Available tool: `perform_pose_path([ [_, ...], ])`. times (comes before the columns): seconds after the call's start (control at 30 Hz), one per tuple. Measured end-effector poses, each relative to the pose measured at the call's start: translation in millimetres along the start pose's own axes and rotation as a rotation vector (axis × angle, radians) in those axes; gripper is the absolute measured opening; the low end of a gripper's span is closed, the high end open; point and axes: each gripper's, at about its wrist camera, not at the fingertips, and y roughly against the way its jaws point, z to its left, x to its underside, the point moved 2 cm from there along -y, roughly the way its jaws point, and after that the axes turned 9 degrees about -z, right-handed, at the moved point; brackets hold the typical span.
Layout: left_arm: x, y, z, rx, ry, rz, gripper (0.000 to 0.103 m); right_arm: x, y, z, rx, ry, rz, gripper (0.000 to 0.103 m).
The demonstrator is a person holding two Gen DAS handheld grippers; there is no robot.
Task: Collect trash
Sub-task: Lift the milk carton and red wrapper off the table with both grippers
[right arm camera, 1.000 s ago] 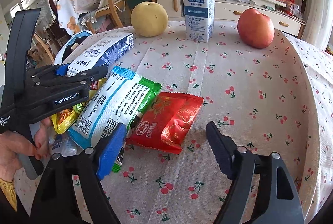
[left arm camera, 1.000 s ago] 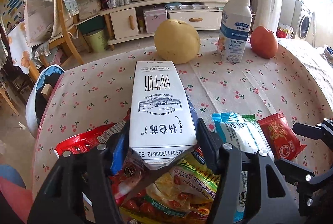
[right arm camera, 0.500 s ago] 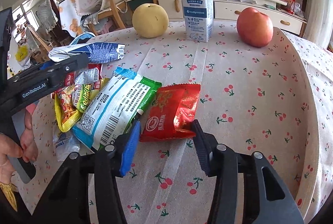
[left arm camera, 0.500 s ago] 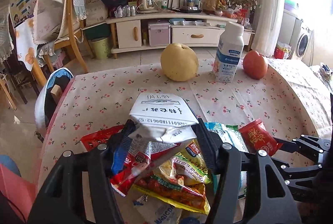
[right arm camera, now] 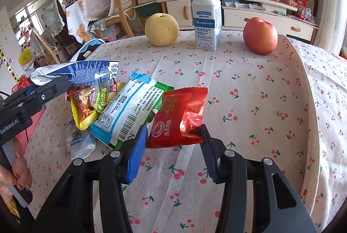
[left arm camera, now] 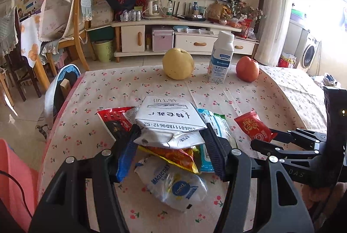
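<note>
My left gripper (left arm camera: 171, 146) is shut on a flattened white and blue milk carton (left arm camera: 171, 120) and holds it lifted above a pile of wrappers; the carton also shows in the right wrist view (right arm camera: 76, 73). My right gripper (right arm camera: 173, 142) is shut on a red snack packet (right arm camera: 180, 116), whose far end is raised off the cloth. Beside it lie a blue, white and green packet (right arm camera: 130, 111) and yellow wrappers (right arm camera: 86, 107). A clear plastic bag (left arm camera: 175, 185) lies near the table's front.
A yellow pear (right arm camera: 161, 29), a white bottle (right arm camera: 206, 18) and a red apple (right arm camera: 260, 35) stand at the table's far side. A blue-rimmed bin (left arm camera: 63, 85) sits off the table's left edge. Chairs and a TV cabinet (left arm camera: 173, 38) are behind.
The left gripper has lifted the carton and pulled back from the pile. The right gripper has moved forward and closed on the red packet, raising its far end.
</note>
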Motion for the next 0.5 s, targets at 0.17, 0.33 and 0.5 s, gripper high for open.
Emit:
perform_pose_path([
  [0.17, 12, 25, -1, 0.014, 0.038, -0.006, 0.061, 3, 16, 3, -0.010, 0.005, -0.019, 0.050],
  [0.33, 29, 54, -1, 0.024, 0.071, -0.003, 0.061, 6, 31, 8, -0.022, 0.011, -0.039, 0.050],
  [0.5, 56, 79, -2, 0.037, 0.085, 0.038, 0.061, 8, 43, 15, -0.041, 0.011, -0.054, 0.050],
])
